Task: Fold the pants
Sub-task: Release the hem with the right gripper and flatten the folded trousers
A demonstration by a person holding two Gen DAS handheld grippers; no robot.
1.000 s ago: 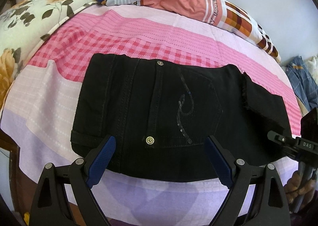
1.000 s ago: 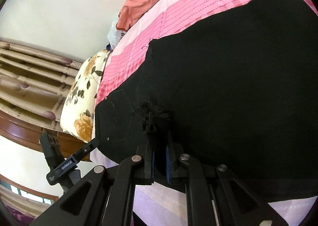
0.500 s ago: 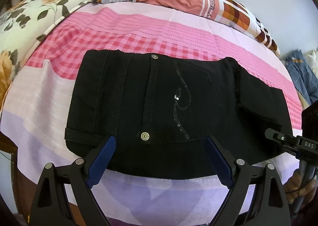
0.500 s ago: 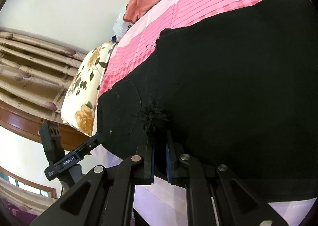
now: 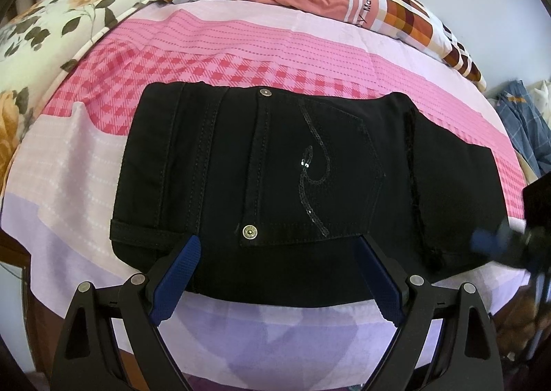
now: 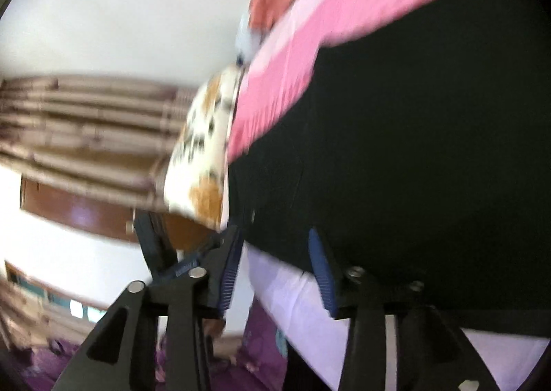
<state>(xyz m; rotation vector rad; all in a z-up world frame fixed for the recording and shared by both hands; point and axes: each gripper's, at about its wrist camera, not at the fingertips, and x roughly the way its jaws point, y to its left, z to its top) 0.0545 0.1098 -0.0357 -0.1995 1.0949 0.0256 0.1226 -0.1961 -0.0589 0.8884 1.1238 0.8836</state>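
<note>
Even daylight, fisheye-warped edges; right wrist view smeared by motion blur.

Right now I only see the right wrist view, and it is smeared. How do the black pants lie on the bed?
Observer: In the left wrist view the black denim pants lie folded into a flat block on the pink and lilac bedsheet, with the sequinned back pocket facing up.
Operator: Is any leg end sticking out?
Observer: No. The frayed hem runs across the right part of the block, on top of it.
Operator: And the left tool?
Observer: The left tool is wide open over the near edge, gripping nothing.
</note>
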